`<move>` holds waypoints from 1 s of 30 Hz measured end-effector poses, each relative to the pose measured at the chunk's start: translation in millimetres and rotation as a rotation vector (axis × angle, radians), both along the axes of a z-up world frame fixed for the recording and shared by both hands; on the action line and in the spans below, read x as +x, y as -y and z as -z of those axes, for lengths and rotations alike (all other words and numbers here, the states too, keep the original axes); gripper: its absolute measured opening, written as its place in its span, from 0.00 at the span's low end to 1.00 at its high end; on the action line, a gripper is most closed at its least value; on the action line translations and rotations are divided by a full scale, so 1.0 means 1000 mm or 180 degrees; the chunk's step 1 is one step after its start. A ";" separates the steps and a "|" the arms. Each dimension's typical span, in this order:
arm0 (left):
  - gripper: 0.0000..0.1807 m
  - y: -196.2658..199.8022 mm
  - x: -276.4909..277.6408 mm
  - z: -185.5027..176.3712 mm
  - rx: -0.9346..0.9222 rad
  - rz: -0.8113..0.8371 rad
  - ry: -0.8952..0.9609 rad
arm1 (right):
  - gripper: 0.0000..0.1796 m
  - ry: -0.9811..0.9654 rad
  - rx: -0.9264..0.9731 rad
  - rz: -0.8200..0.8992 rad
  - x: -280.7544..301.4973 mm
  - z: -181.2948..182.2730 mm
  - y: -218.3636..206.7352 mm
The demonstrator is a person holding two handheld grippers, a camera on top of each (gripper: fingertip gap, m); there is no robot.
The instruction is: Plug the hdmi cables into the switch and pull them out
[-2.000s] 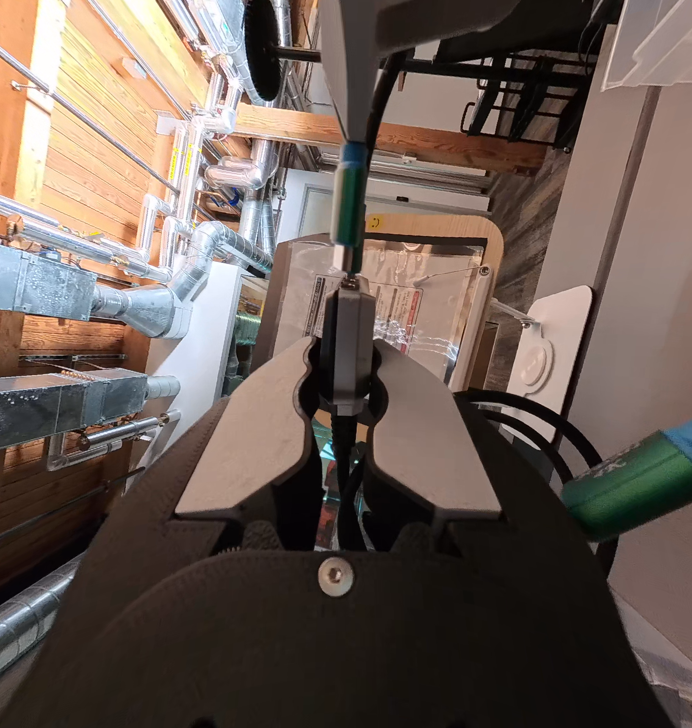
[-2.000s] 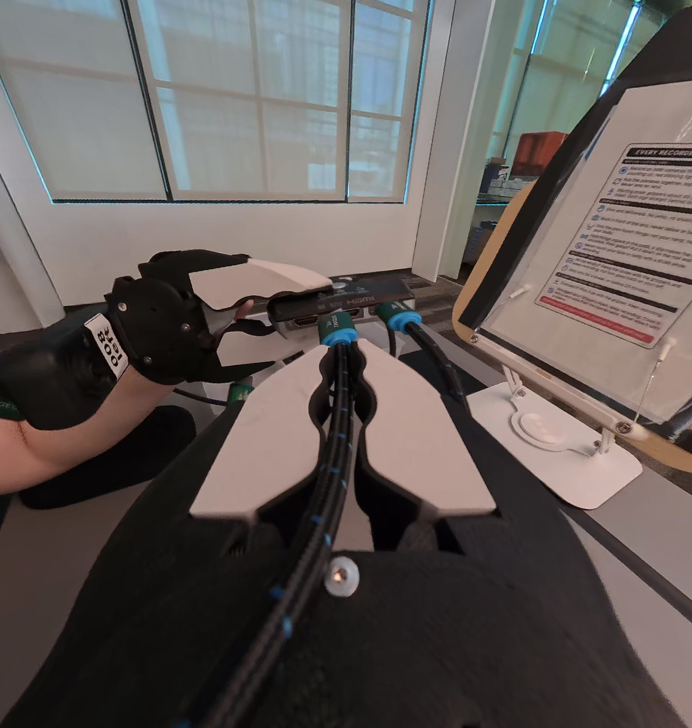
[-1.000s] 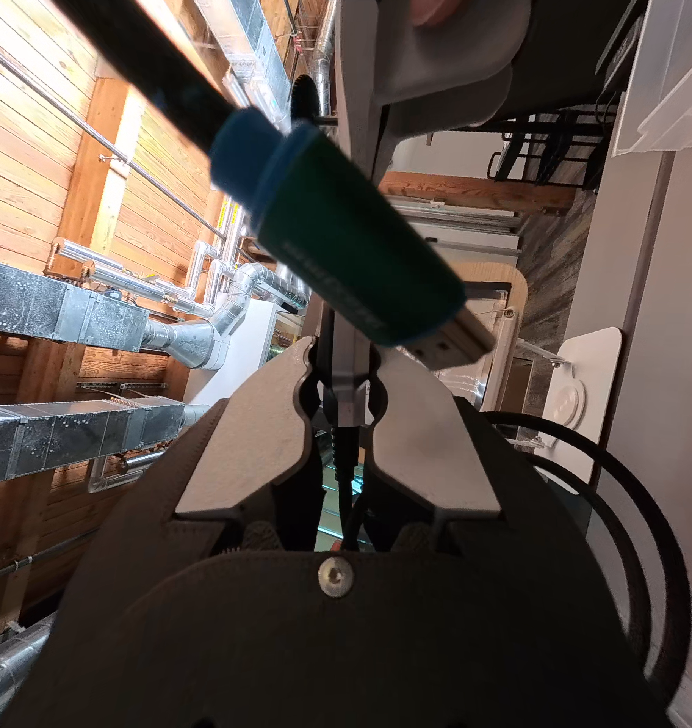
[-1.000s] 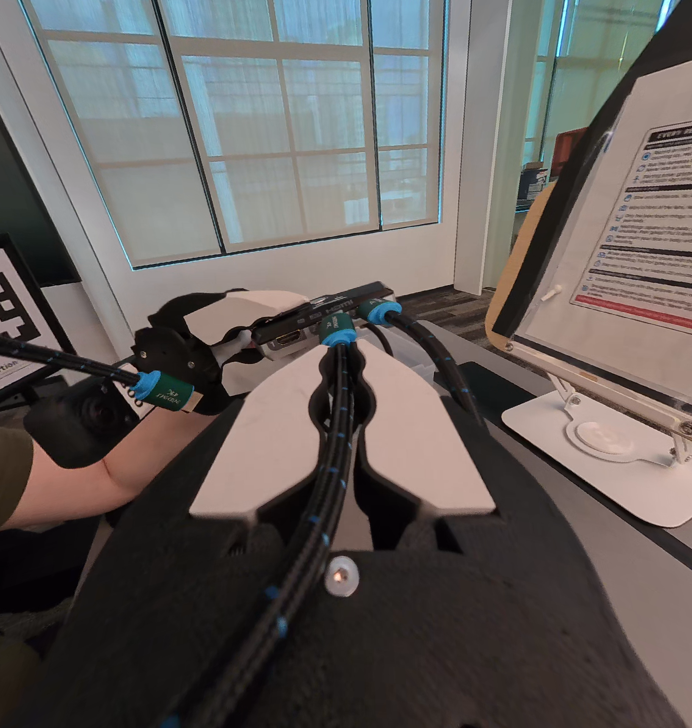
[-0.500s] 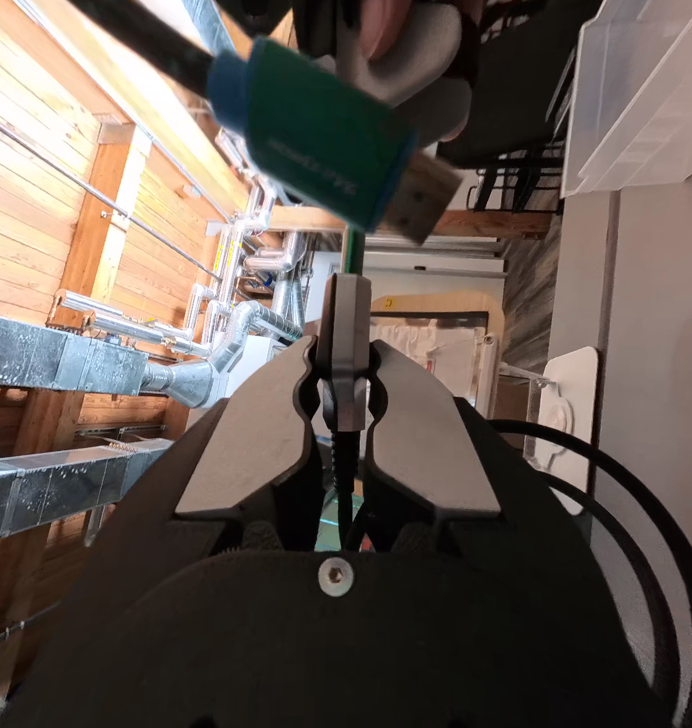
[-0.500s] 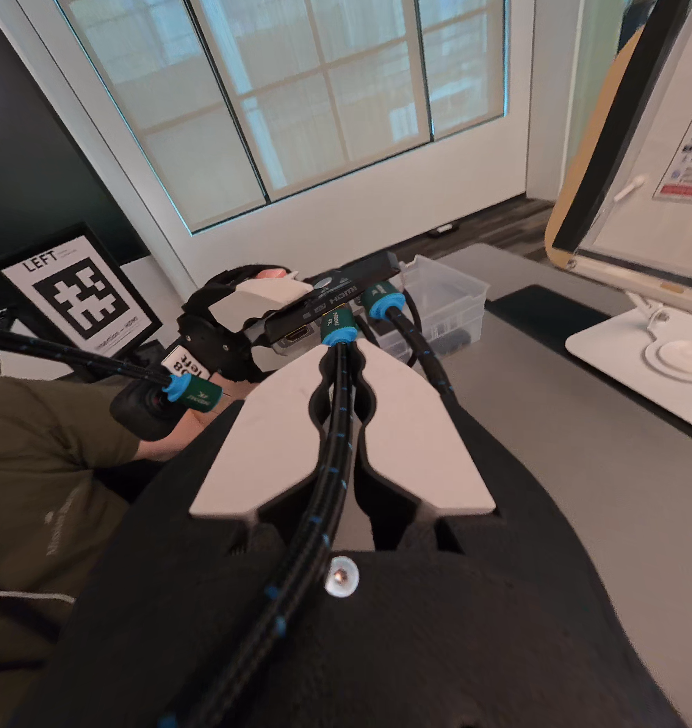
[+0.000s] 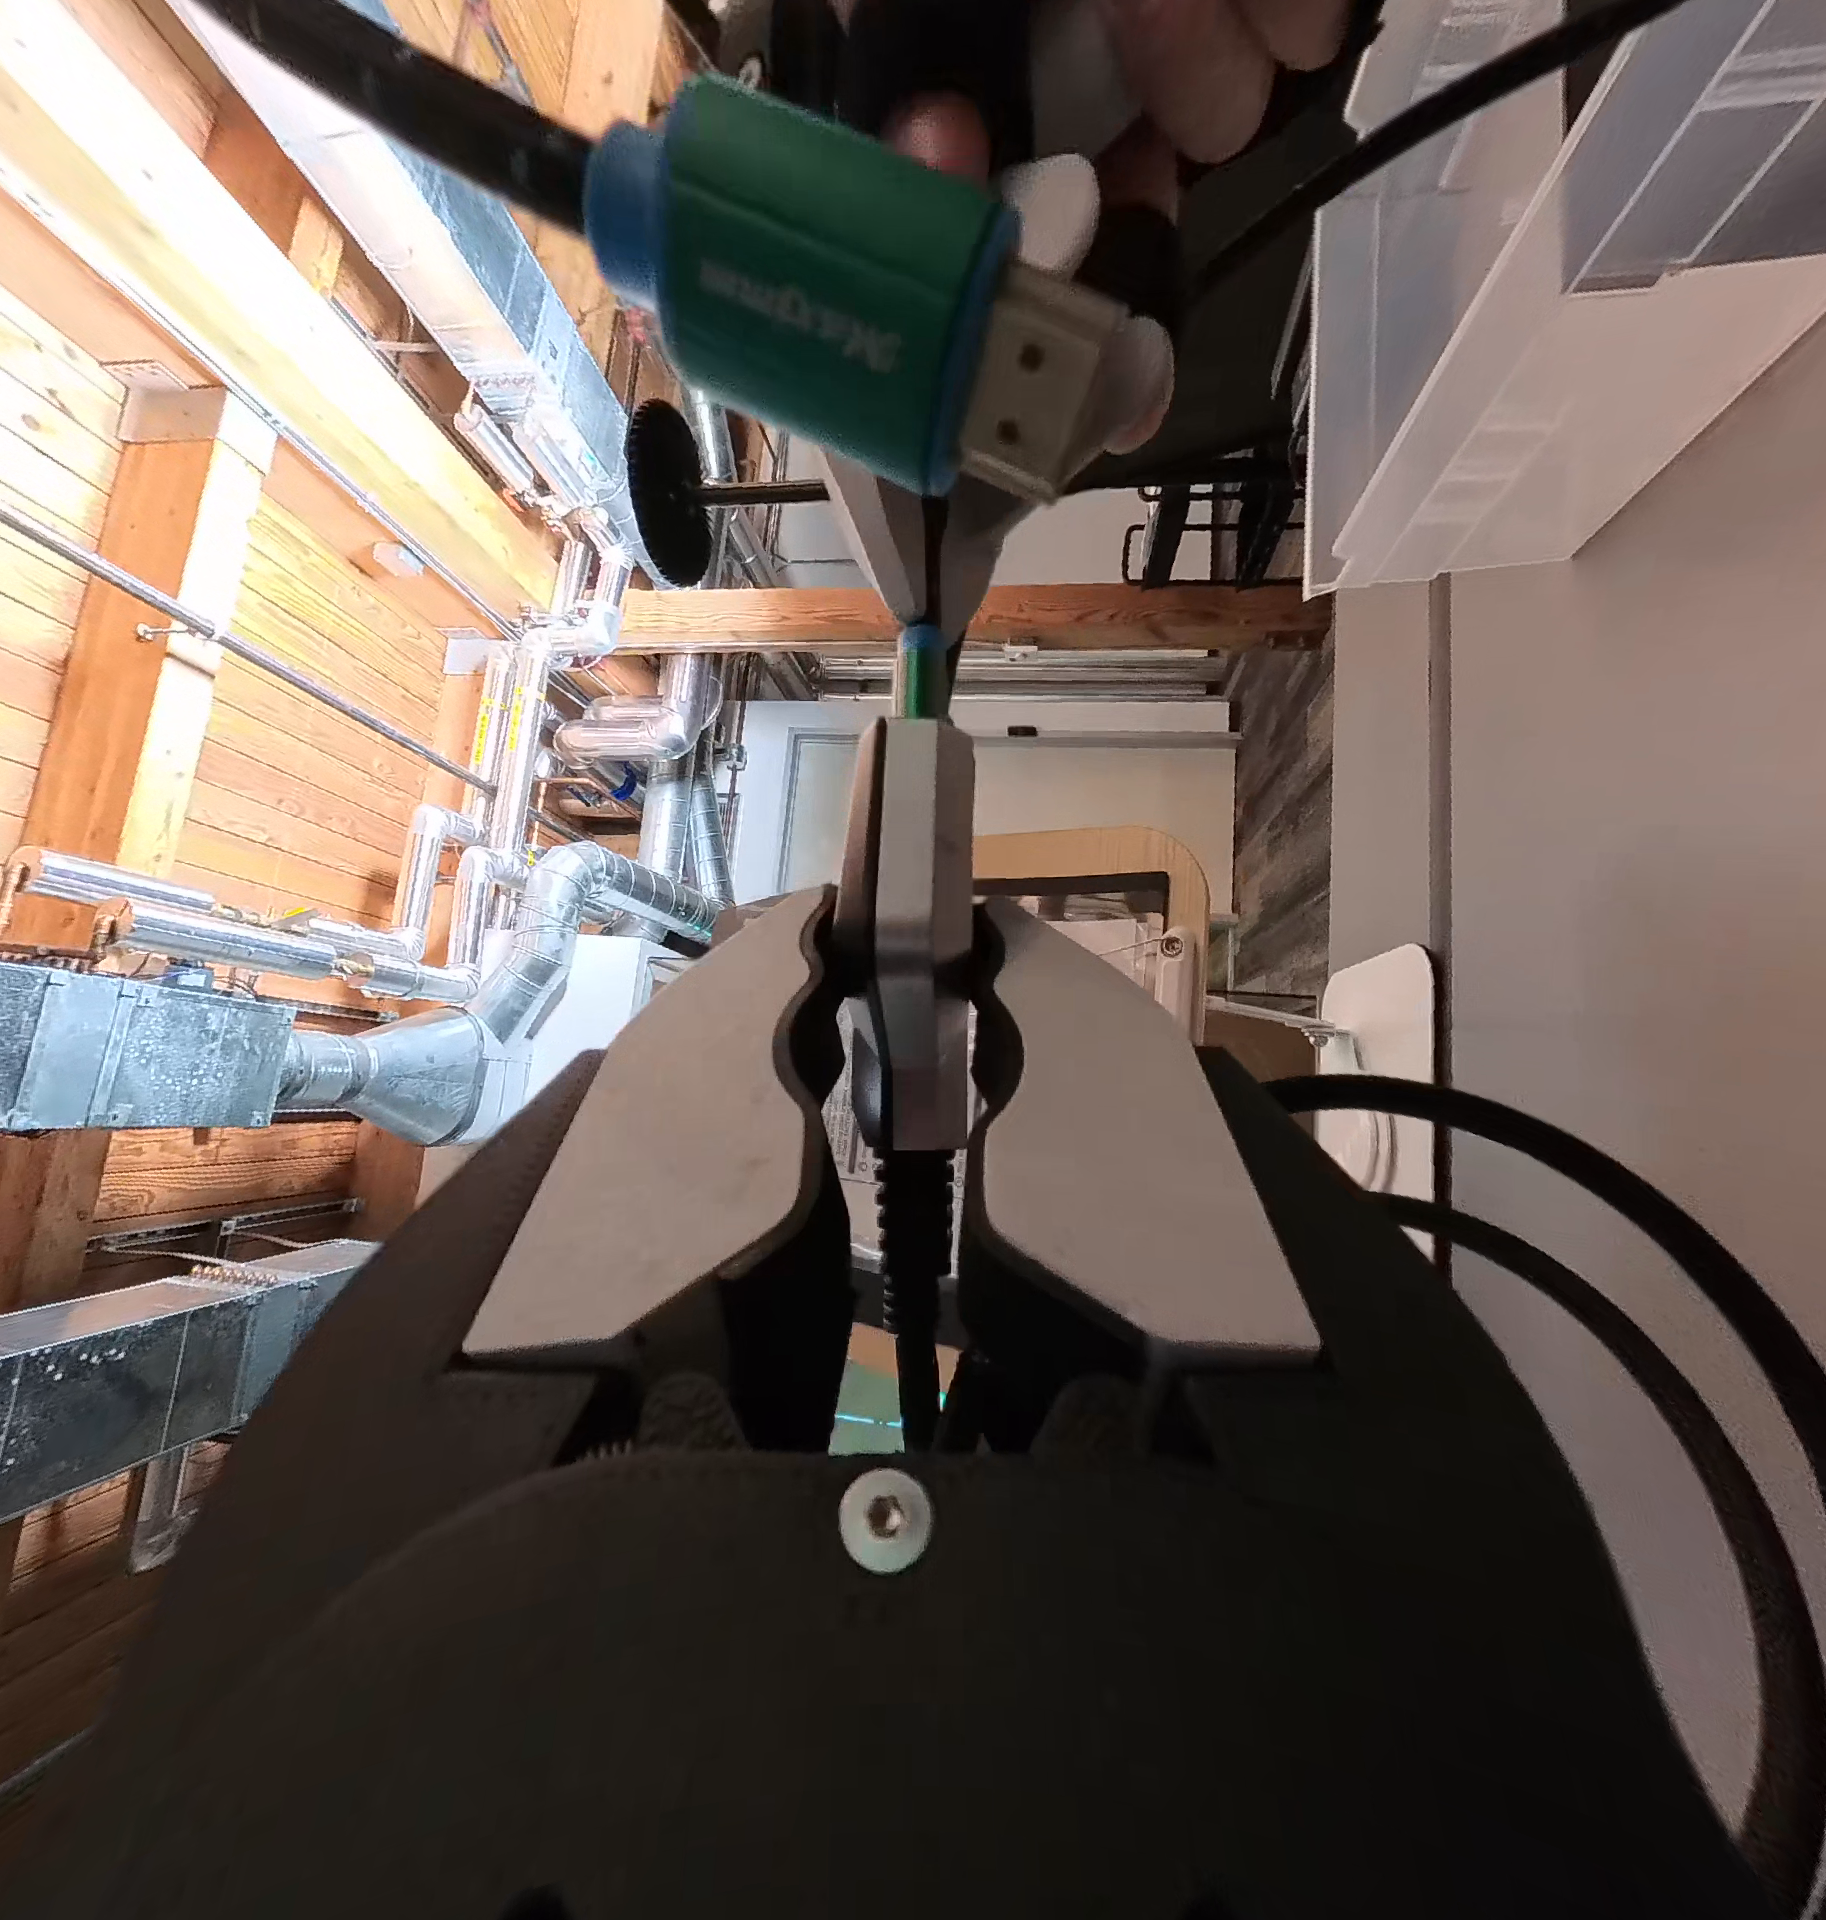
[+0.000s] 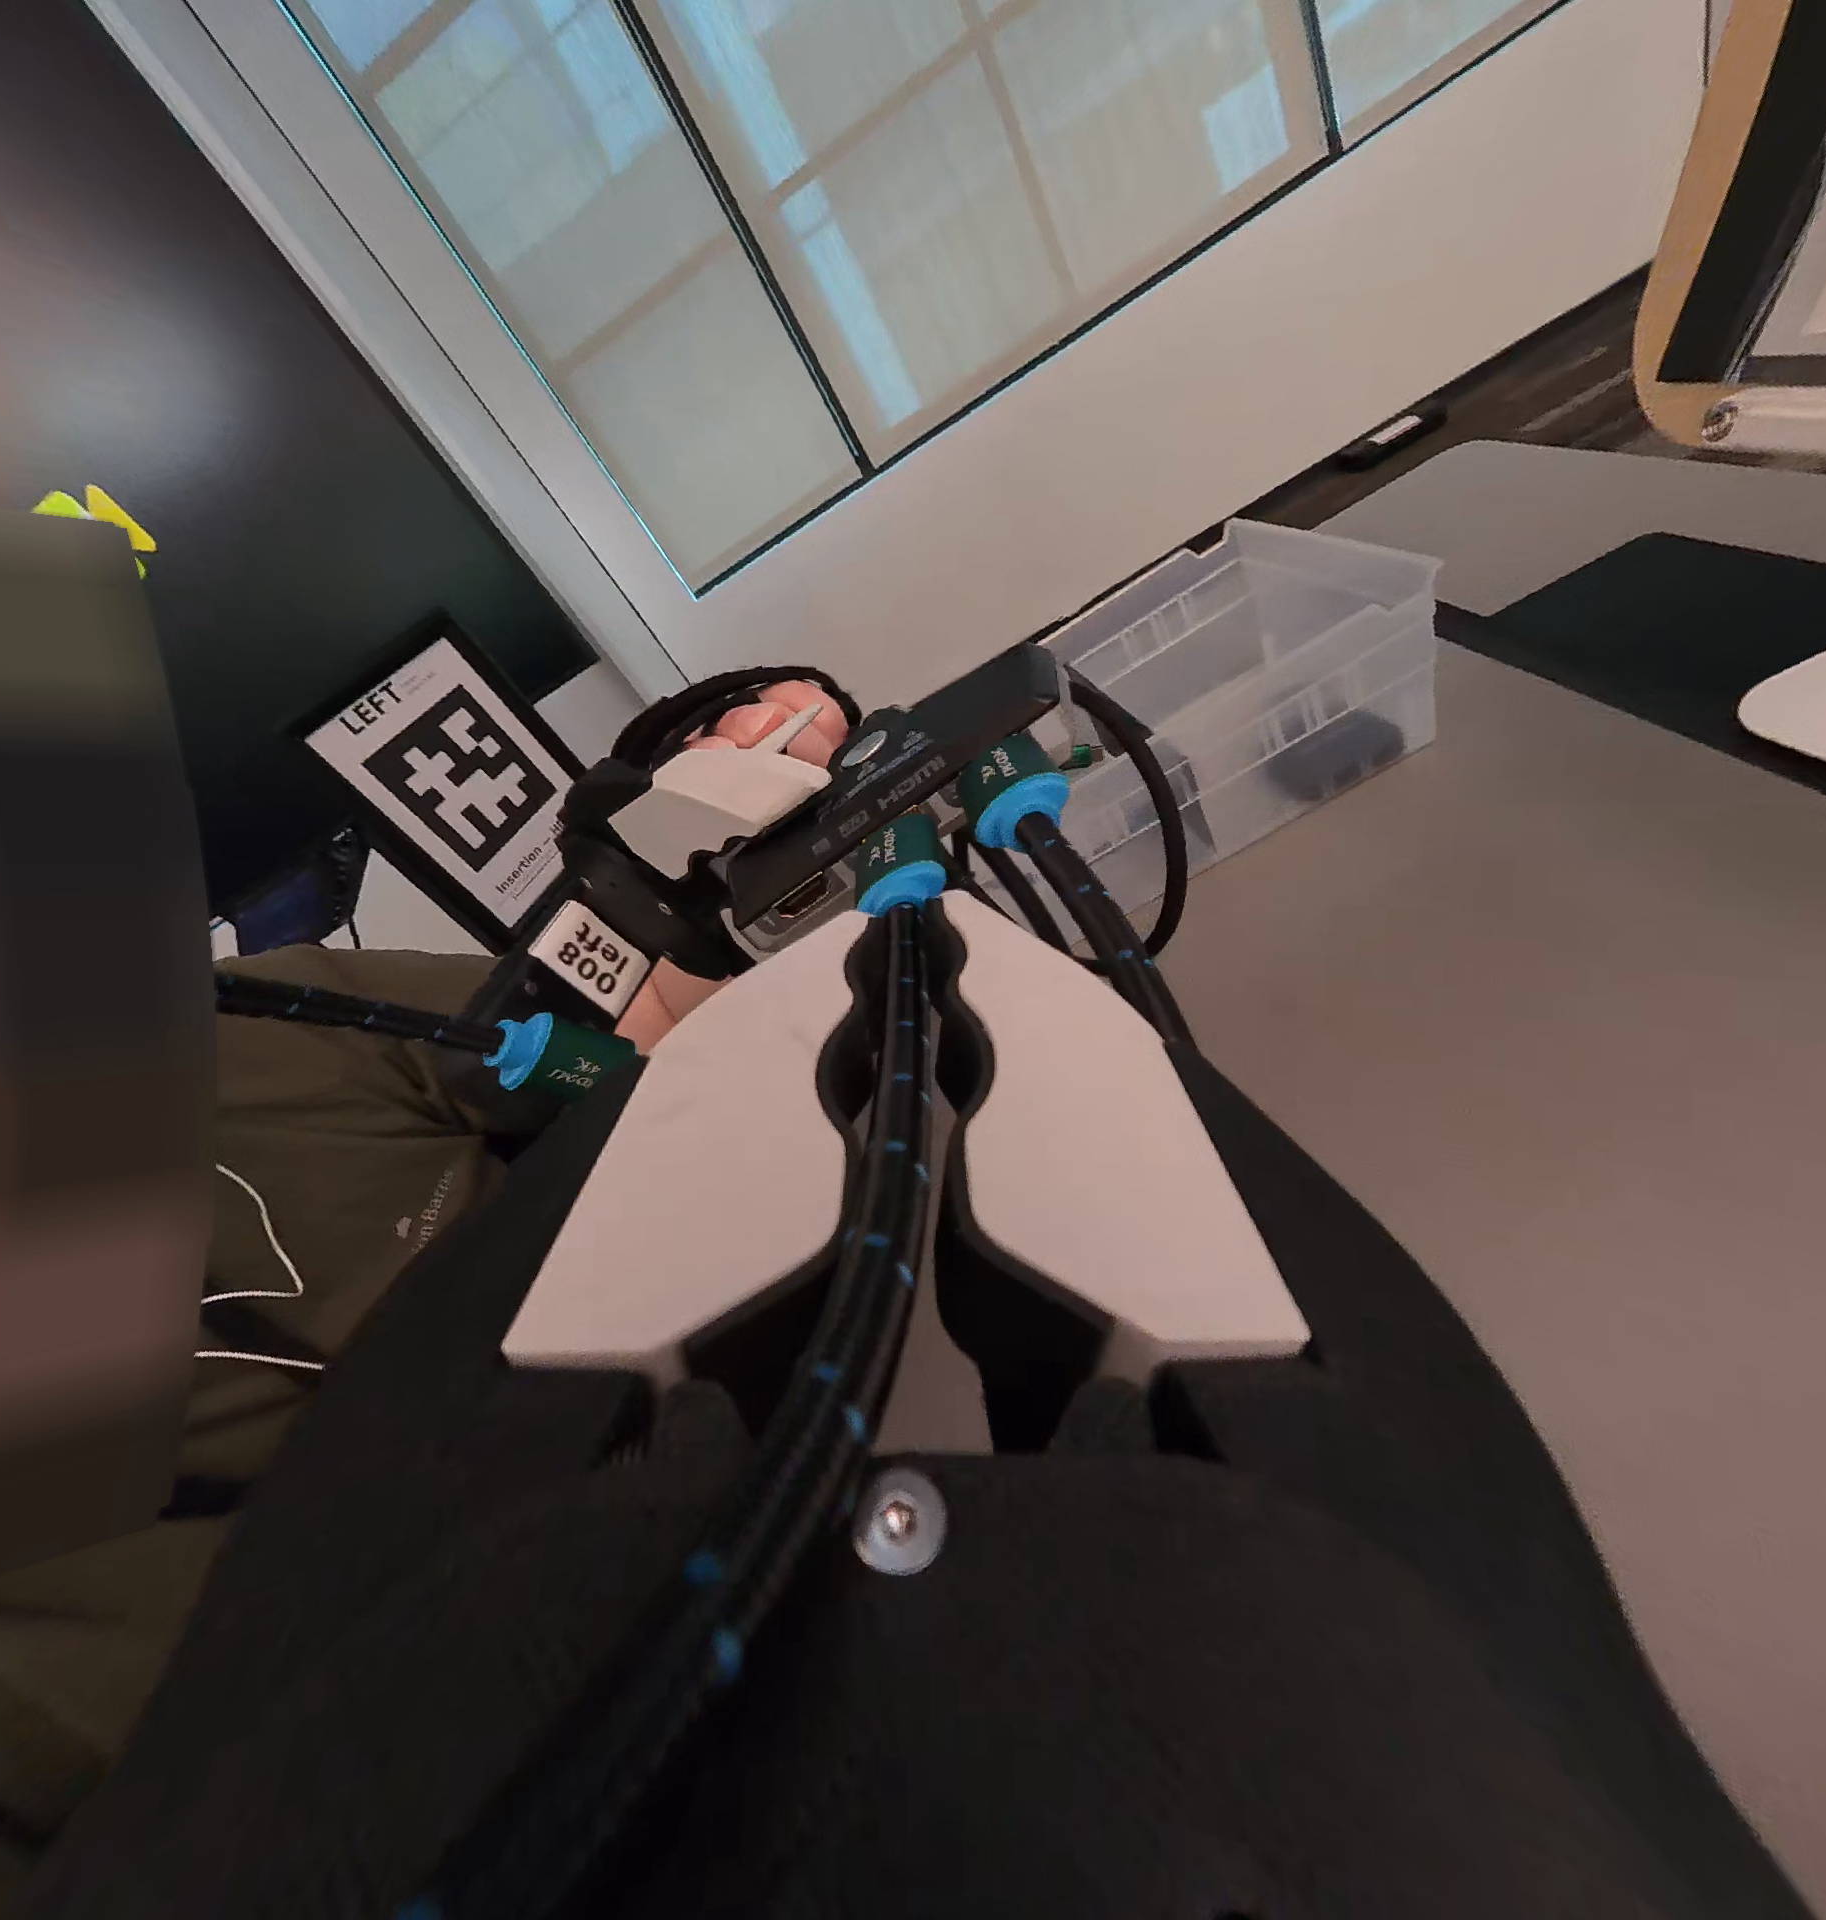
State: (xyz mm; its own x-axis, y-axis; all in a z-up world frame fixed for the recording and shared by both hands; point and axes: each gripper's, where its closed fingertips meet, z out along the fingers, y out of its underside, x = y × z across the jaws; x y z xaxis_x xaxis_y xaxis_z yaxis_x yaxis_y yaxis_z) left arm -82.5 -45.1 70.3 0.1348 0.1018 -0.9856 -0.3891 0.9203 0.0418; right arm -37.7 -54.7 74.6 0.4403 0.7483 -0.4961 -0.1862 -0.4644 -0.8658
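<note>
Left gripper [image 7: 904,997] clamped on the switch [image 7: 914,935], gripping its narrow end; the switch's own thin black lead [image 7: 914,1340] runs back between the fingers. From the right wrist view the switch [image 8: 930,758] is held up in the air above the grey table [image 8: 1511,1039], tilted, ports facing the right gripper.

Right gripper [image 8: 904,956] pinched tight on a braided black cable [image 8: 888,1143], just behind its green plug [image 8: 896,857]. That plug sits in the switch's middle port. A second plug [image 8: 1013,790] is seated in the port to its right, its cable [image 8: 1085,914] dropping toward the table. Port left of the middle plug [image 8: 803,896] is open (nothing in it).

Third plug [image 8: 561,1055] hangs loose left of and below the switch, metal tip exposed, touching nothing. In the left wrist view the same plug [image 7: 836,281] floats close to the camera, above the switch, blurred.

Beyond the switch: clear plastic bin [image 8: 1283,665] on the table, with a small dark item inside (too small to identify). Left of the switch: framed marker card [image 8: 441,769]. Person's olive sleeve [image 8: 348,1122] below the loose plug. White stand base [image 8: 1813,696] at the table's right edge.
</note>
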 end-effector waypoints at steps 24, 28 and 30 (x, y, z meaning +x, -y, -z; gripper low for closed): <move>0.14 -0.042 -0.011 -0.021 -0.0305 -0.0733 0.0450 | 0.04 0.0476 0.0633 0.0471 -0.019 -0.023 -0.004; 0.12 -0.051 -0.013 -0.020 -0.0275 -0.0860 0.0474 | 0.04 0.0642 0.0688 0.0560 -0.025 -0.023 -0.005; 0.12 -0.053 -0.015 -0.021 -0.0314 -0.0906 0.0496 | 0.04 0.0697 0.0715 0.0632 -0.027 -0.025 -0.005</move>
State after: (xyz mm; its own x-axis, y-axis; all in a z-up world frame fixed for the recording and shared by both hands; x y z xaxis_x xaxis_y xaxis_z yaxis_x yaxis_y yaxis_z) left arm -97.4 8.2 91.0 0.2644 0.0622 -0.9624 -0.6258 0.7704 -0.1222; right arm -64.8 -49.7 99.5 0.6654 0.7171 -0.2072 -0.0527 -0.2318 -0.9713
